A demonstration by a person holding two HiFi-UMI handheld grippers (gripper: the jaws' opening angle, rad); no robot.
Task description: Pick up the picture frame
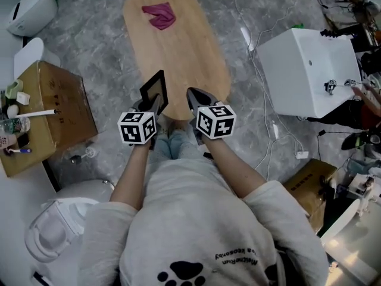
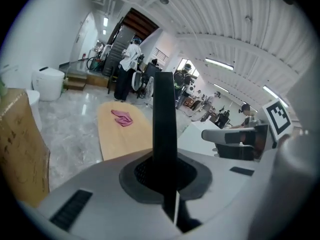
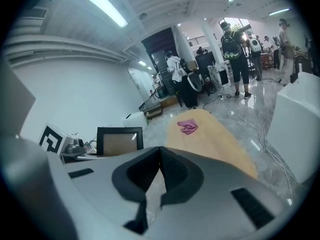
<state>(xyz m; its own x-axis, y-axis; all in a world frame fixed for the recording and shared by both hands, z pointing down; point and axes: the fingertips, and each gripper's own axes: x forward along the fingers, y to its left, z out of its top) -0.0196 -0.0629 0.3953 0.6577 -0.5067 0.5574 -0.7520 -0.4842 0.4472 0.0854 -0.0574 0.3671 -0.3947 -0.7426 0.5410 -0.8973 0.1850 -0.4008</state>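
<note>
A black picture frame (image 1: 153,91) stands upright over the near end of the oval wooden table (image 1: 184,46), with my left gripper (image 1: 152,105) shut on its lower edge. In the left gripper view the frame (image 2: 164,124) shows edge-on as a dark bar rising from between the shut jaws of the left gripper (image 2: 165,171). My right gripper (image 1: 193,95) is just to the right of the frame, jaws shut with nothing between them. The right gripper view shows the right gripper (image 3: 160,151) closed and the frame (image 3: 120,140) to its left, its tan backing facing the camera.
A pink cloth (image 1: 159,15) lies at the table's far end. A white box (image 1: 309,70) stands to the right with cables on the floor beside it. A cardboard box (image 1: 53,109) with small items stands at the left. People stand in the background (image 3: 240,54).
</note>
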